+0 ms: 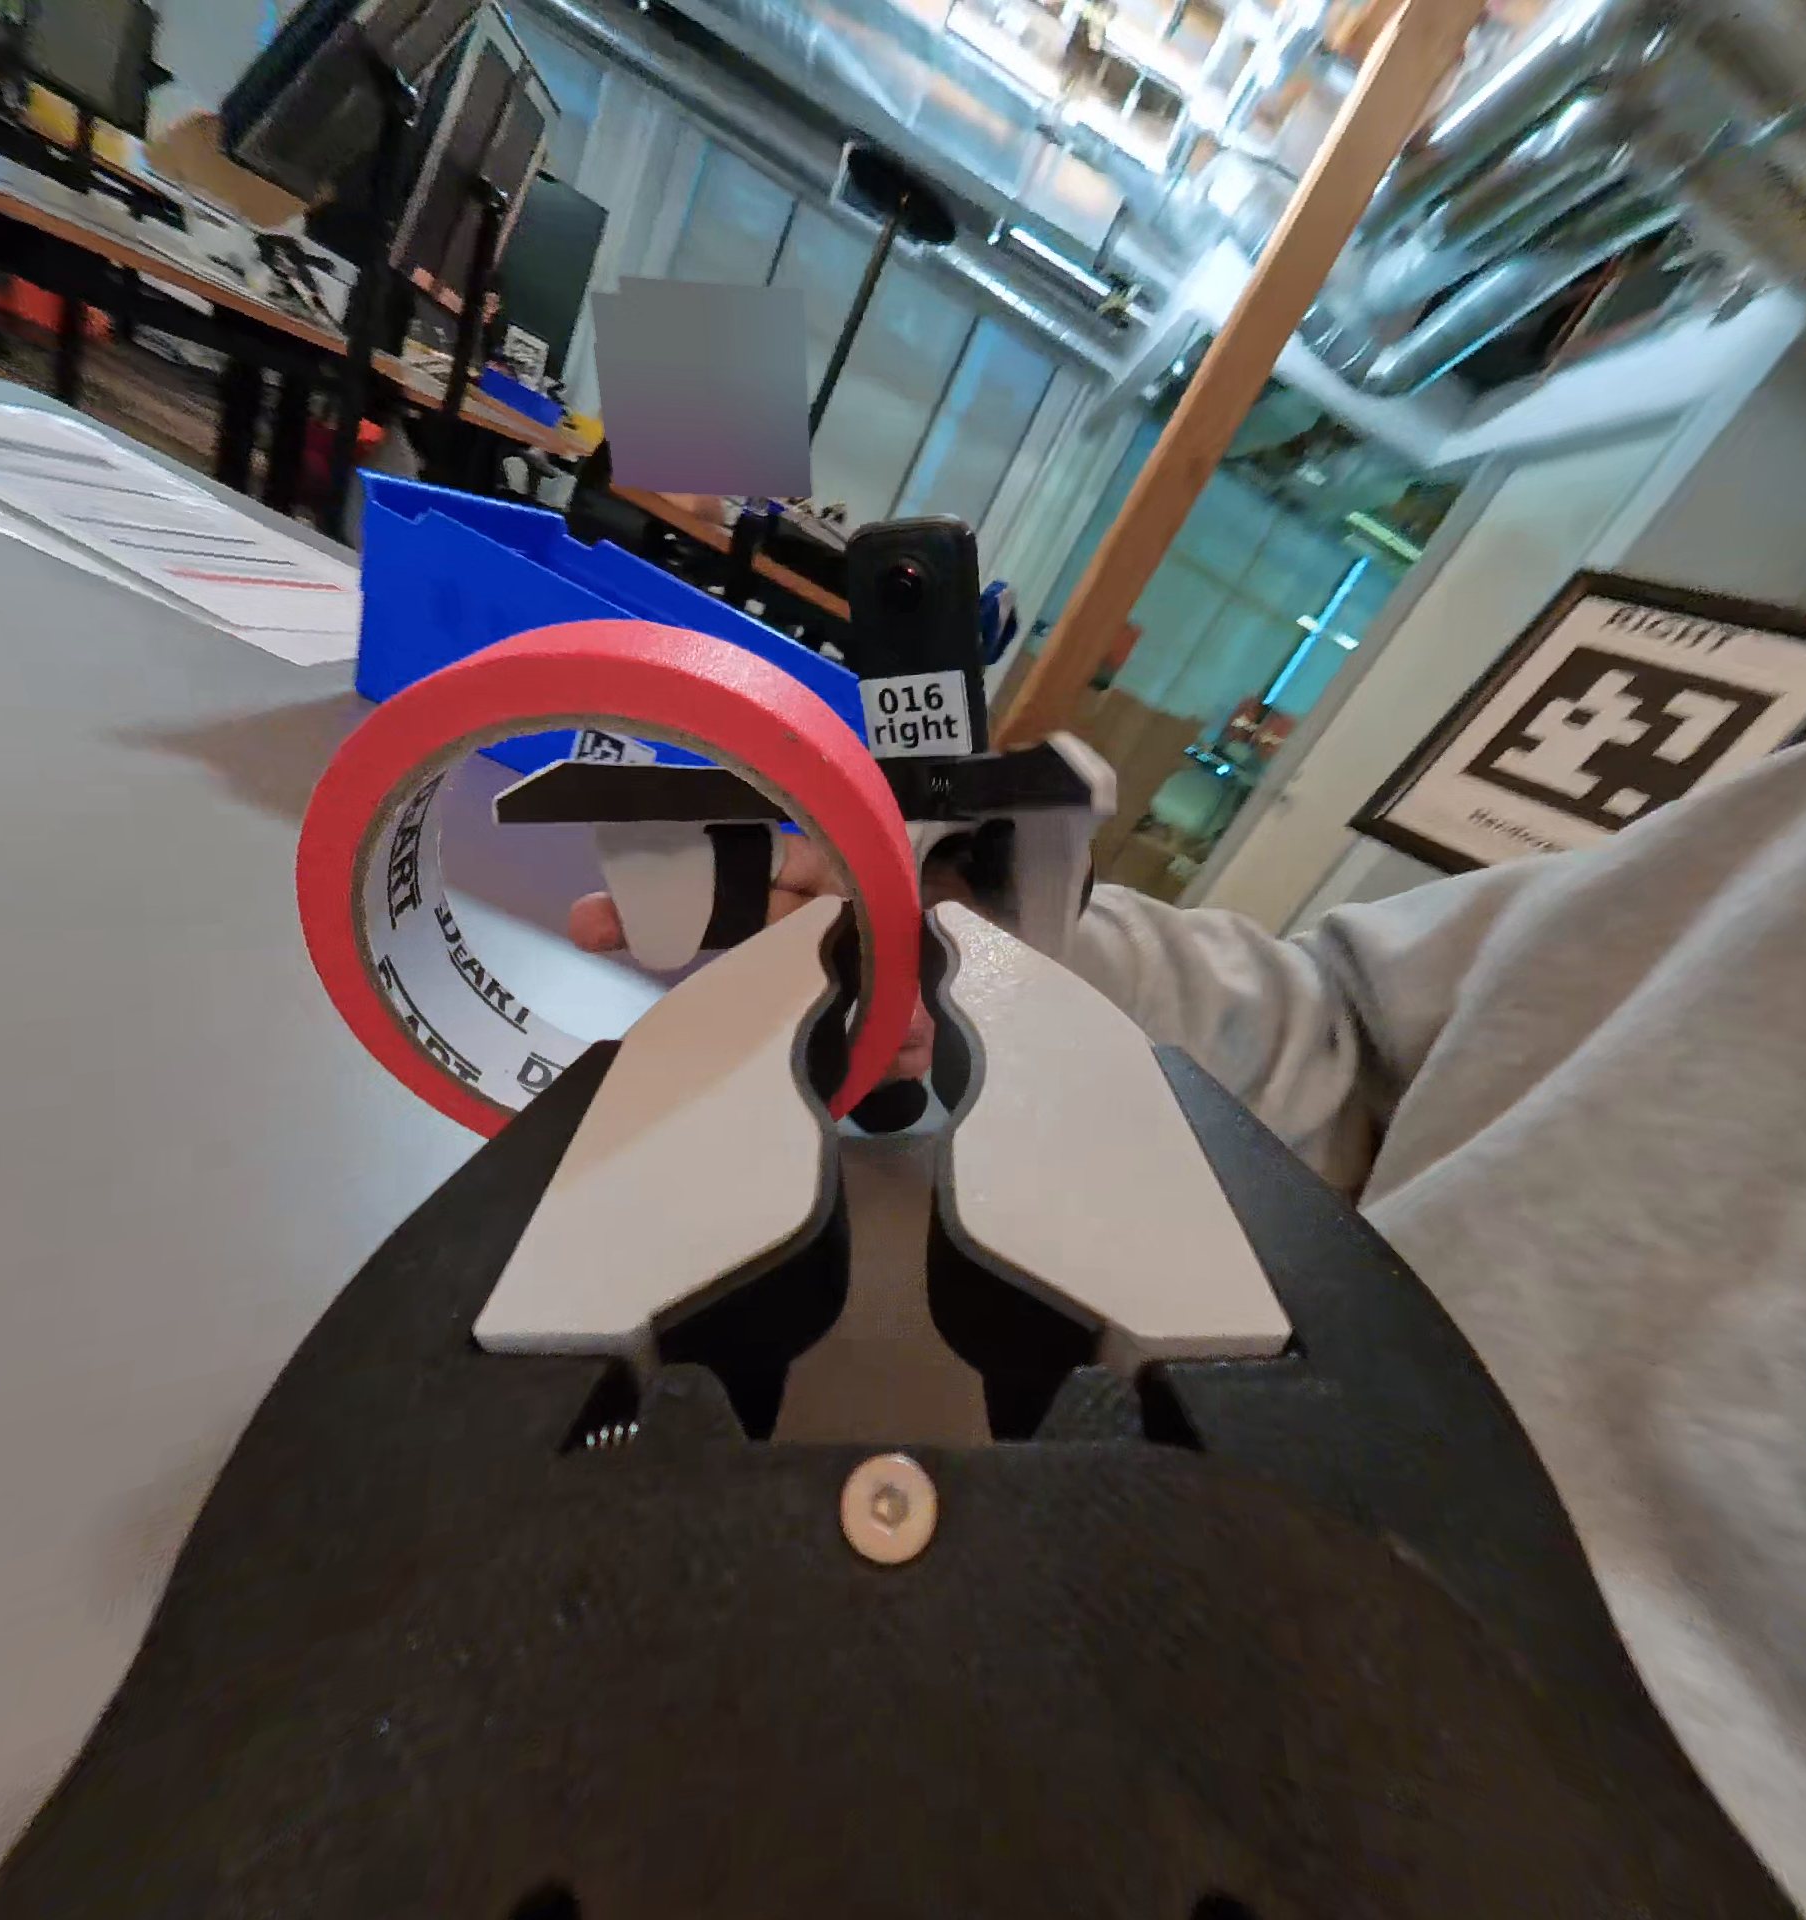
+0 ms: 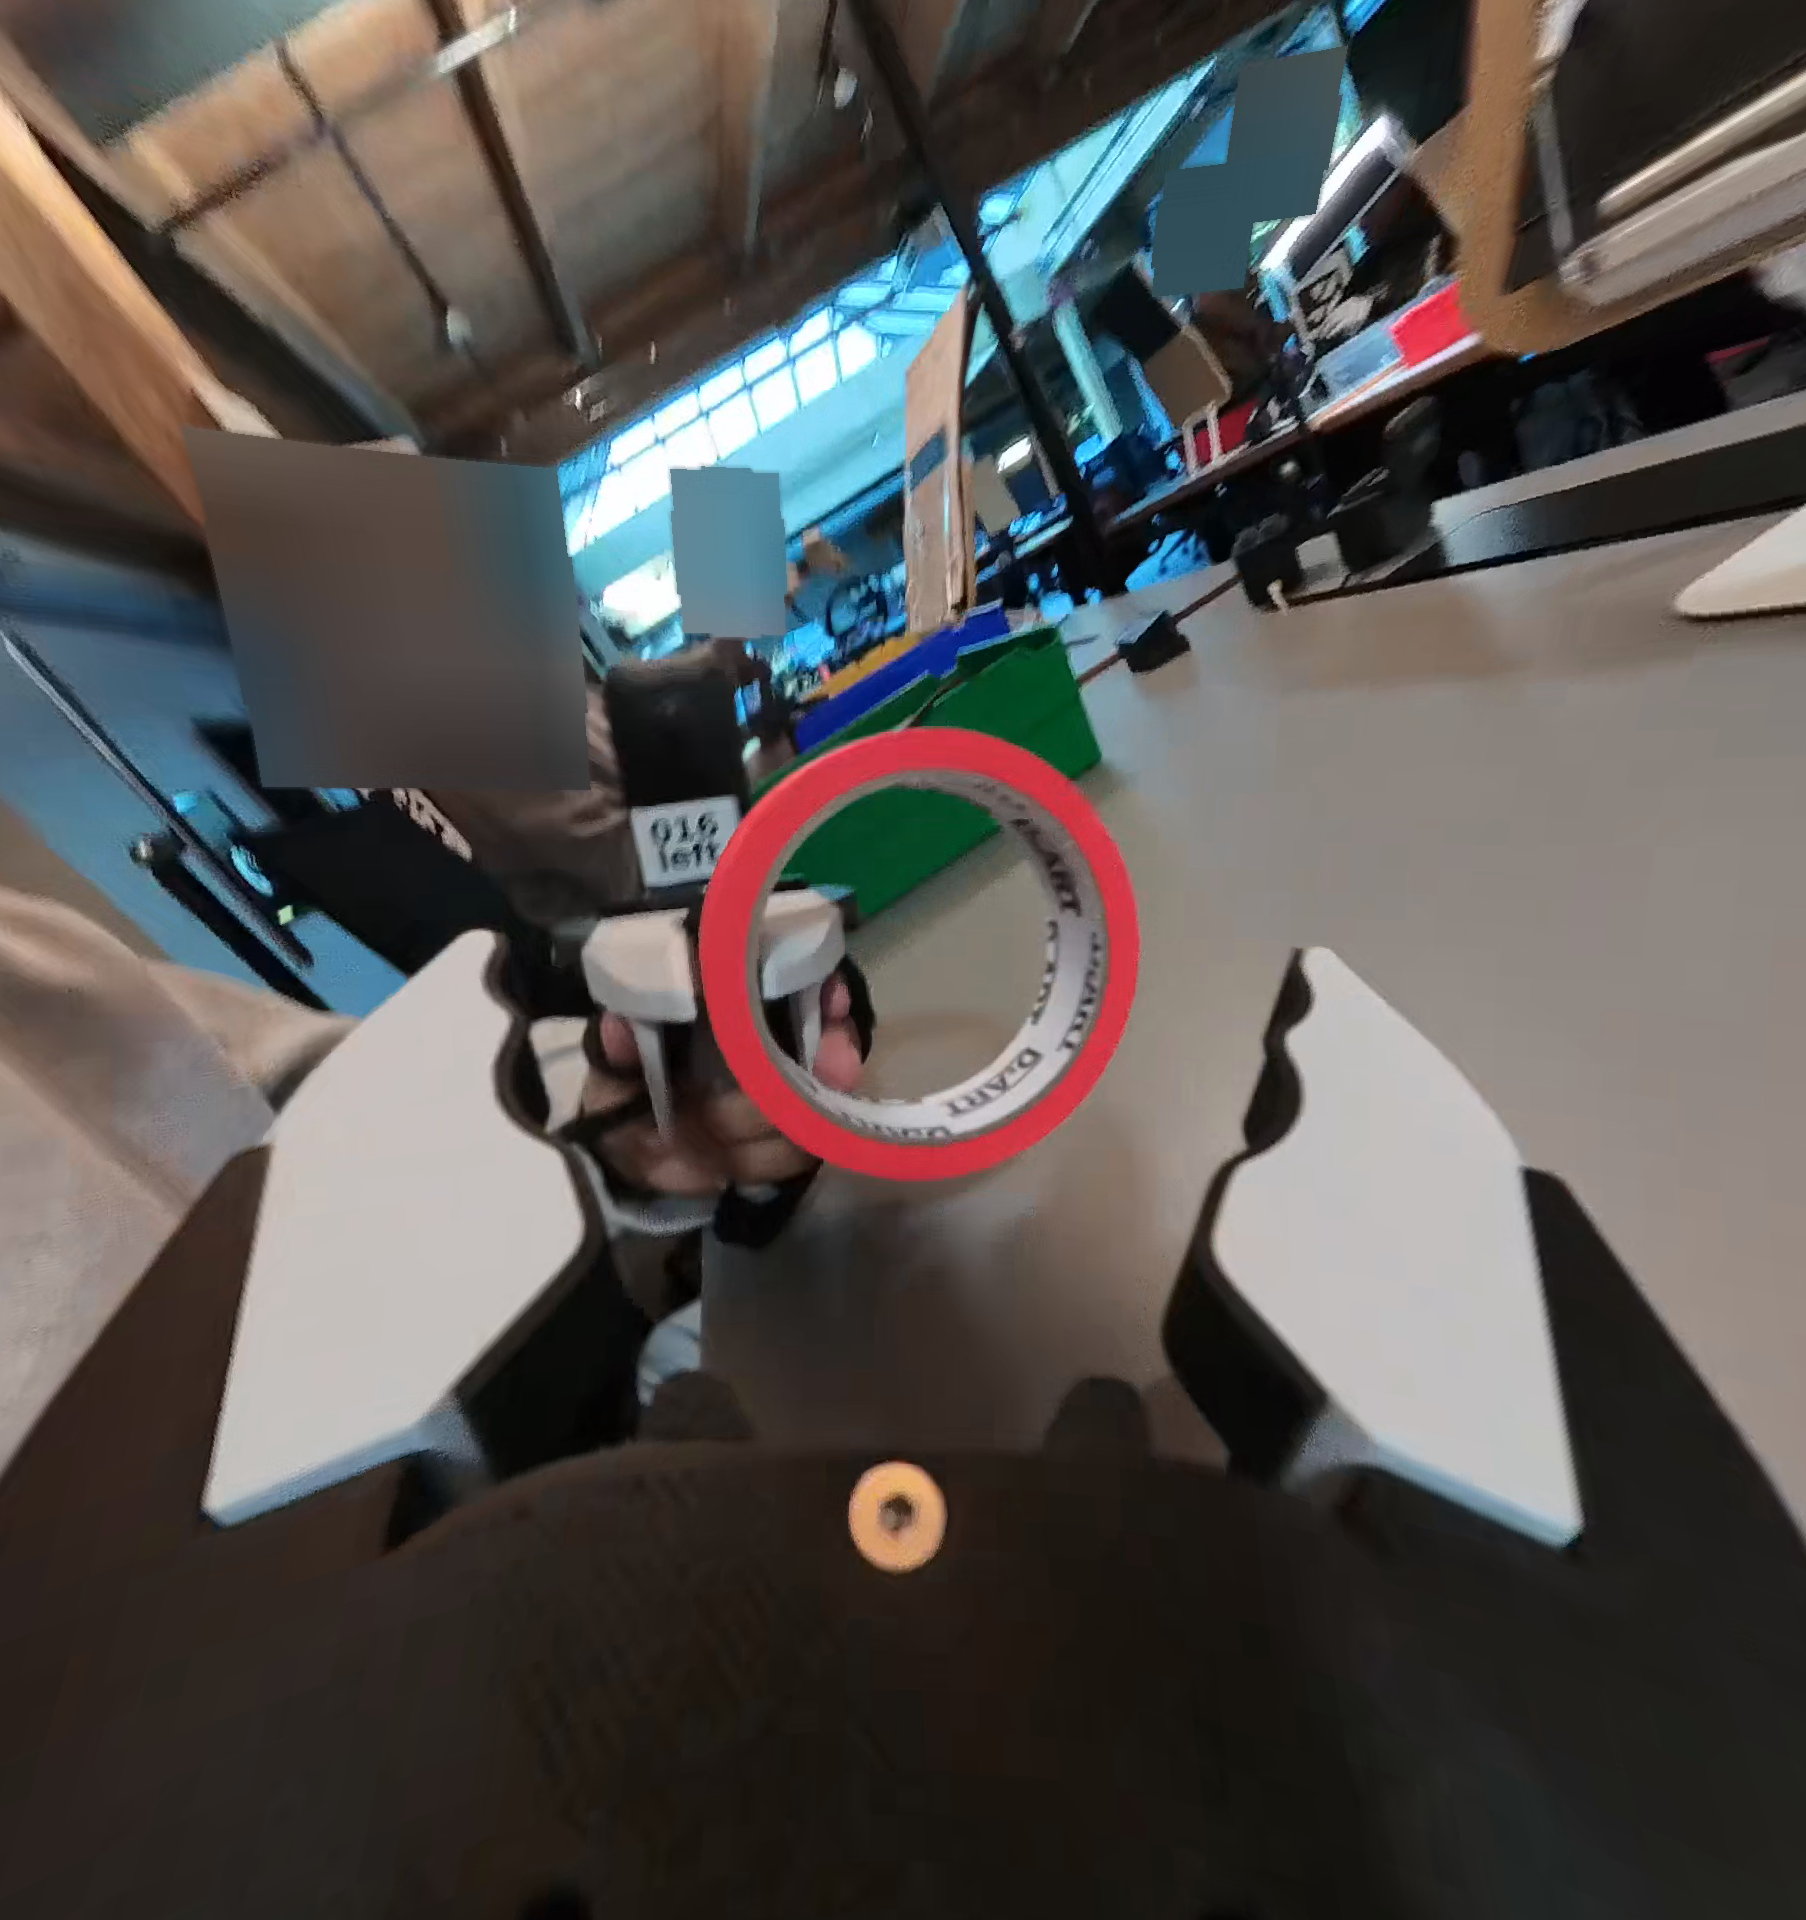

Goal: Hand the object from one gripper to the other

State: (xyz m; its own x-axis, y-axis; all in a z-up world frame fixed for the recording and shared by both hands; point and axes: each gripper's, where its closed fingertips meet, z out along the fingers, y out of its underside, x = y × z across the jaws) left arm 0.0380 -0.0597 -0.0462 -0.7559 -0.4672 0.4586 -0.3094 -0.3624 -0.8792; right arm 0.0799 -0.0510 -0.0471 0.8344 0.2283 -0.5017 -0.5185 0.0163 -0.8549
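A red tape roll point(image 1: 608, 665) with a white printed core is held in the air above the grey table. My left gripper point(image 1: 891, 935) is shut on the roll's rim, one finger inside the ring and one outside. The right gripper's white fingers point(image 1: 650, 909) show beyond the roll, spread apart. In the right wrist view the roll point(image 2: 909, 750) stands upright, its hole facing the camera. My right gripper point(image 2: 894, 961) is open and empty, its fingers wide on either side of the roll and apart from it. The left gripper point(image 2: 722, 961) pinches the roll's left rim.
A blue bin point(image 1: 483, 603) and a green bin point(image 2: 992, 727) stand on the grey table point(image 2: 1501, 831). A printed sheet point(image 1: 151, 520) lies at the far left. A cable with small black boxes point(image 2: 1153, 639) crosses the table. A person's grey sleeve point(image 1: 1501, 1039) fills the right side. My hands' fingertips stand some 5 cm from each other.
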